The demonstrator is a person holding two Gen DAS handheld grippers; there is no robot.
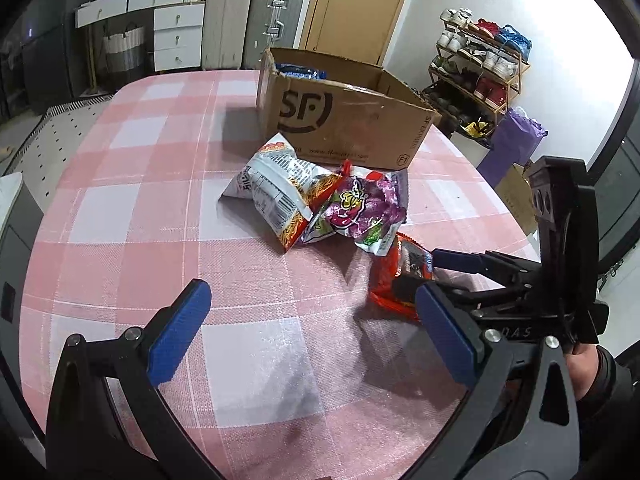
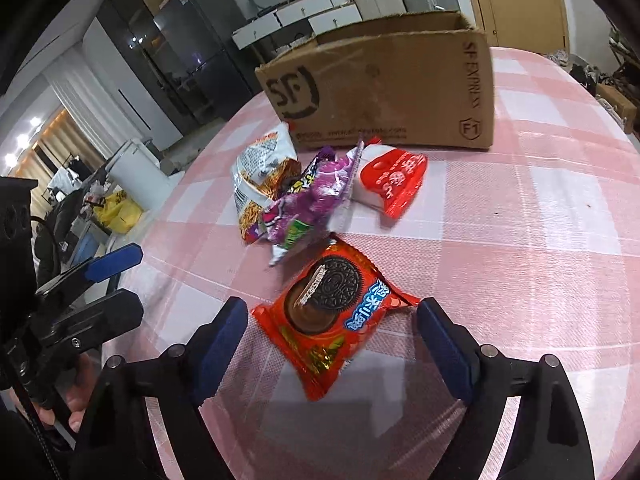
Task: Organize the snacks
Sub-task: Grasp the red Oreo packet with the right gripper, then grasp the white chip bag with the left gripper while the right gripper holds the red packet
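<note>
Right gripper [image 2: 330, 344] open astride cookie packet [image 2: 334, 320], pads not touching. Left gripper [image 1: 312, 332] open, empty. Risk: slick wrapper (puffy) may squirt sideways on closing.

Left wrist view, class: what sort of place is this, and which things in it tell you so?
Most likely a lived-in home, perhaps a dining area near the entrance. A shoe rack full of shoes stands by the wall, suitcases are parked beside a white drawer unit, and a pink checked tablecloth covers the table.
</note>
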